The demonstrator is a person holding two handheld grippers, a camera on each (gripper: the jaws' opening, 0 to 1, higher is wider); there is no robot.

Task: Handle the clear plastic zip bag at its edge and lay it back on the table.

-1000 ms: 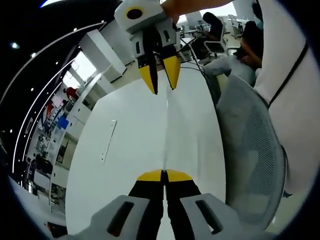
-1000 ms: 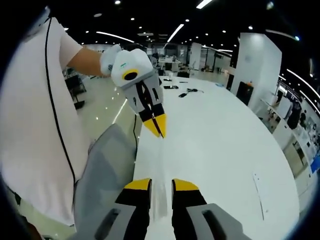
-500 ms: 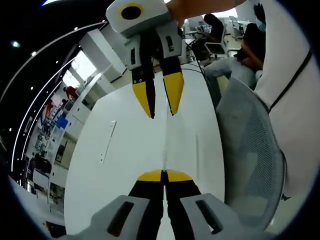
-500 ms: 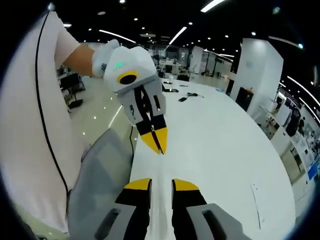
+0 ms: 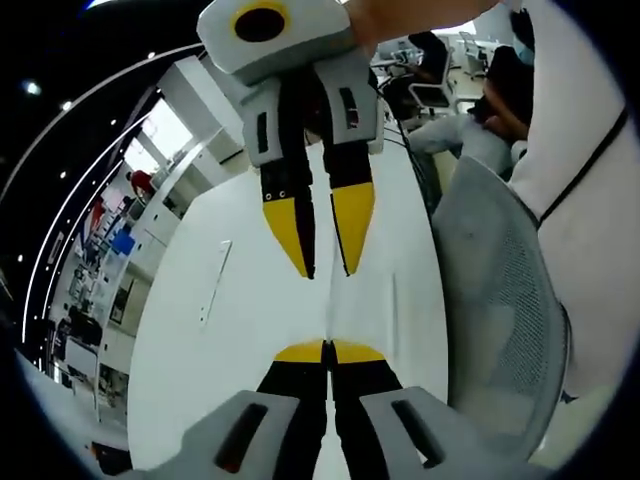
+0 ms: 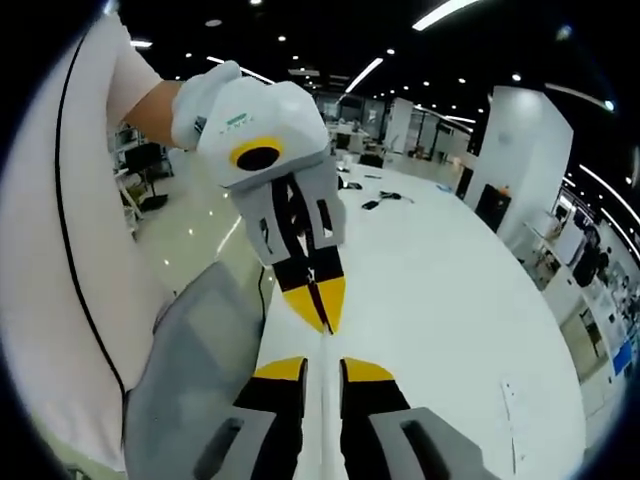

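The zip bag (image 5: 329,315) shows in the left gripper view as a thin, nearly edge-on clear sheet stretched between the two grippers above the white table (image 5: 230,330), close to the table's edge beside the grey mesh chair (image 5: 500,300). The left gripper (image 5: 328,348) has its yellow-tipped jaws pressed together with no gap, pinching the near edge of the bag. Facing it, the right gripper (image 5: 325,272) points down toward it with its jaws apart, the bag's edge running up into the gap between them; whether the jaws touch the plastic cannot be told. In the right gripper view the right gripper (image 6: 322,366) has the same narrow gap between its jaws, with the pale strip of the bag (image 6: 324,420) lying in it, and the left gripper (image 6: 322,322) comes down from above with its tips closed to a point just beyond the right jaws. A person in a white shirt (image 6: 60,250) stands at the table's edge by the chair (image 6: 190,390). A flat strip (image 5: 216,282) lies on the table well away from the bag.
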